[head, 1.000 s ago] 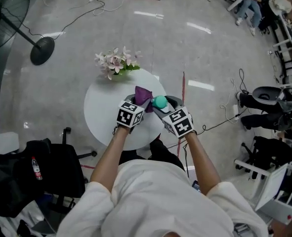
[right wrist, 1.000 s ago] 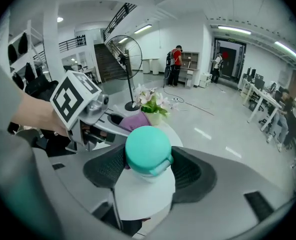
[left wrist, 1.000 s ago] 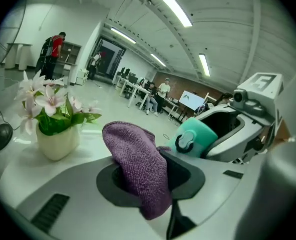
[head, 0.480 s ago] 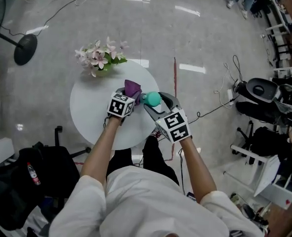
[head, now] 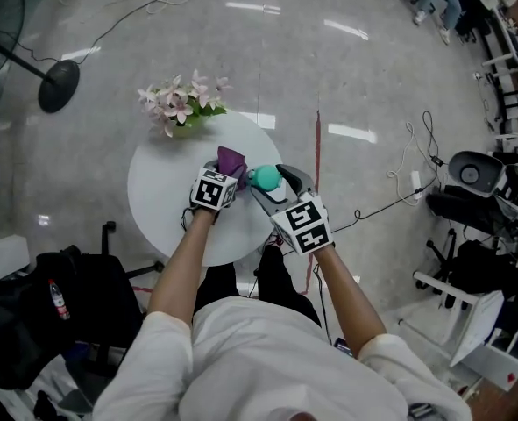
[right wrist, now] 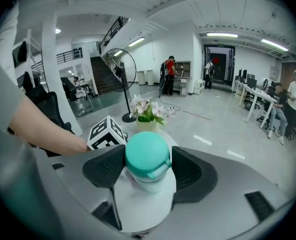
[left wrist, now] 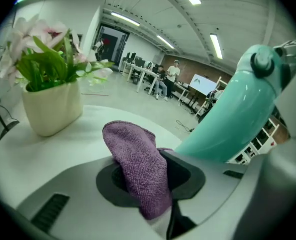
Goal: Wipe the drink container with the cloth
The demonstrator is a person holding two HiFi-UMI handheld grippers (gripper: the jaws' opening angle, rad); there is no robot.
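Round white surface (head: 158, 196), glossy floor (head: 355, 86); cream flowerpot (left wrist: 52, 109) at far edge. Fuzzy purple cloth (left wrist: 135, 151) pinched in left gripper (left wrist: 152, 178) jaws; rounded teal drink container (right wrist: 146, 154) clamped in right gripper (right wrist: 148, 170) jaws.

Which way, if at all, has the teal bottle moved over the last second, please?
No: the teal bottle stays over the right edge of the round table, equally far from the potted flowers.

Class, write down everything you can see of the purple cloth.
The cloth is purple with a nubby, towel-like weave. It is bunched into a thick fold and pinched between the jaws of the left gripper, its rounded free end sticking out beyond them. It is held above the white table, close beside the tilted teal bottle; whether they touch cannot be told.
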